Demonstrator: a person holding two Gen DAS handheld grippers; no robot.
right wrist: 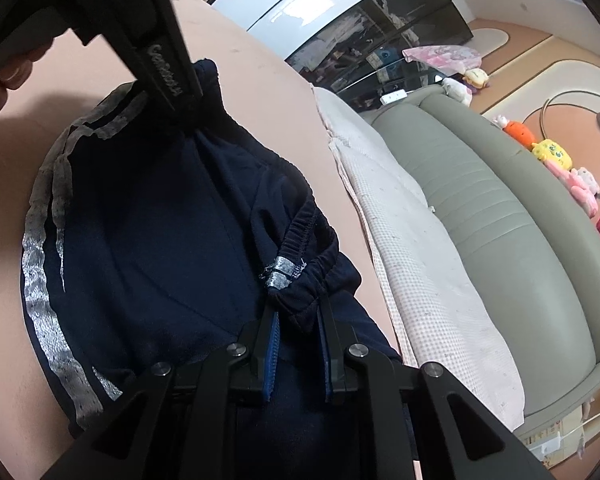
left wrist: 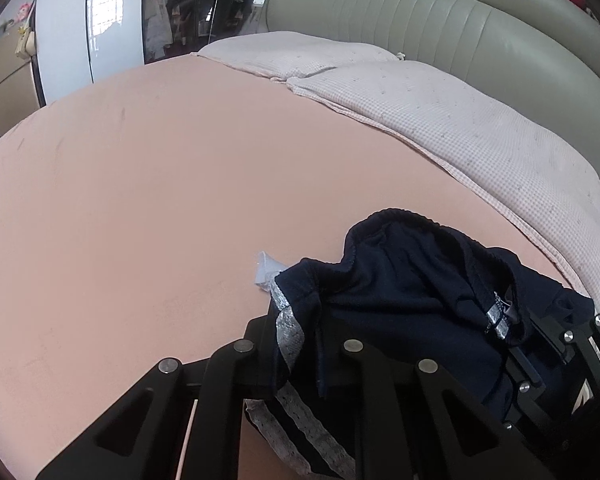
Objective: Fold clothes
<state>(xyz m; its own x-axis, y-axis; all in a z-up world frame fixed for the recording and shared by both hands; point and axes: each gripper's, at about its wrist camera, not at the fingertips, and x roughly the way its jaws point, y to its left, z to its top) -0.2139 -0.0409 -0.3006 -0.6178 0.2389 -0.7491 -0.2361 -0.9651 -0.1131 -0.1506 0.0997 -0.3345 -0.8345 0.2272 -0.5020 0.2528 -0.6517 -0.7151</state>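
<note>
Navy shorts (right wrist: 148, 216) drape over, hiding left gripper (left wrist: 300, 344) fingers.

Shorts (left wrist: 400, 292) on bed (left wrist: 160, 200), pillows (left wrist: 440, 120) behind, headboard (left wrist: 460, 28) probably behind those

Navy shorts (right wrist: 160, 220) with silver stripes — pink bedsheet (left wrist: 140, 200), grey-green headboard (left wrist: 460, 32).

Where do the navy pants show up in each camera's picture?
Left wrist: navy pants lie low and right of centre, draped over the gripper.
Right wrist: they fill the left and centre.
Shared landmark: the checked pillows against the grey headboard.
</note>
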